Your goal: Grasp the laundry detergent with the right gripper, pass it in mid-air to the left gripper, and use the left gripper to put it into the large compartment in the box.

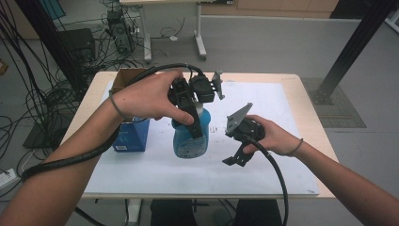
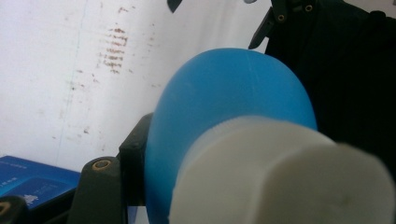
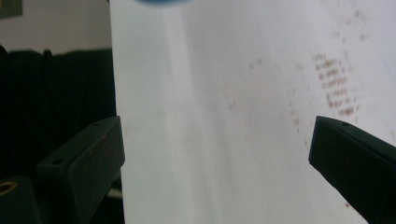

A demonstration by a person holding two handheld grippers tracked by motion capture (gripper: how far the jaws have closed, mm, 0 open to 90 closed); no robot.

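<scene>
A blue bottle with a white cap stands on the white mat, a little left of the middle. My left gripper comes down over it from above and is shut on its upper body. In the left gripper view the blue body and the white cap loom close, and one black finger presses on the bottle's left side. My right gripper hangs just right of the bottle, above the mat. Its jaws stand wide open with bare mat between them, and the bottle's base peeks in at the top edge.
A blue carton lies on the mat left of the bottle, and an open cardboard box sits behind it at the table's back left corner. The mat has faint brown stains. Cables and equipment crowd the floor at left.
</scene>
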